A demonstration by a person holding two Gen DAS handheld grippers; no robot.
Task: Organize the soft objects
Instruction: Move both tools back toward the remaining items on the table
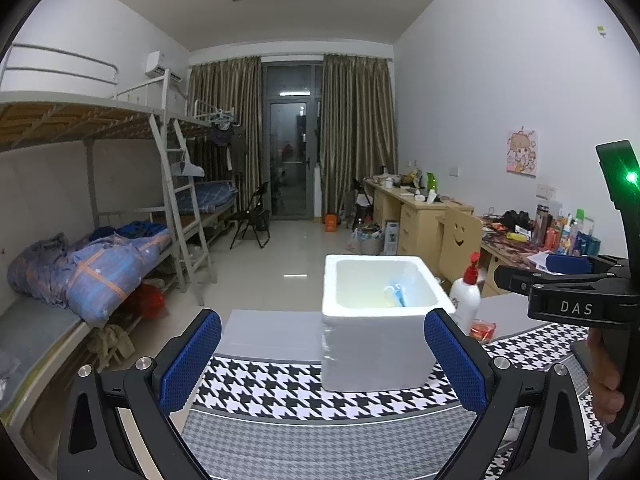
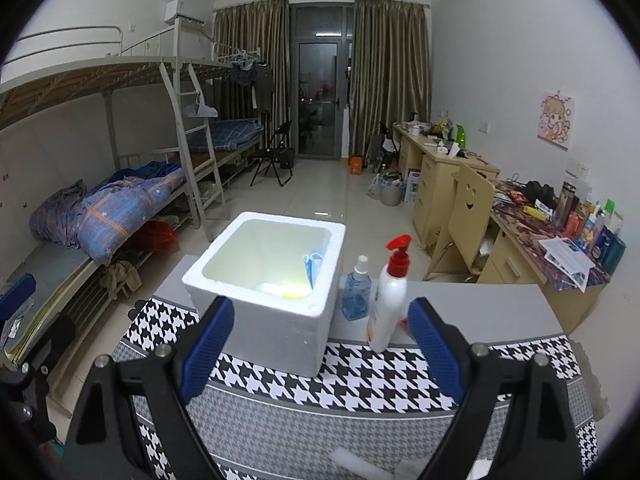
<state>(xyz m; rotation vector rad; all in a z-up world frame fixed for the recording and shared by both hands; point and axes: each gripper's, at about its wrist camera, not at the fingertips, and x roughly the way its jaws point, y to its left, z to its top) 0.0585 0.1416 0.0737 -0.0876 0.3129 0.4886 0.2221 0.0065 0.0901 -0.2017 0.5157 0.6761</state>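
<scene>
Both the left gripper (image 1: 322, 360) and the right gripper (image 2: 320, 346) are held spread wide with nothing between the blue pads. A white foam box (image 2: 264, 280) is set on the houndstooth cloth (image 2: 360, 384) — a blue face mask (image 2: 314, 268) is seen inside, against its right wall. A white pump bottle (image 2: 390, 296) and a blue spray bottle (image 2: 356, 296) are stood just beside the box.

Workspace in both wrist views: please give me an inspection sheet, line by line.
Surface: black-and-white houndstooth cloth over a grey table.
Job's things: white foam box, open, holding a light blue face mask and something yellow.
Clutter: white pump bottle with red top; blue spray bottle.
Grippers: left tongs open, empty; right tongs open, empty.
Cables: nothing seen.
Surroundings: metal bunk beds, wooden desks.
</scene>
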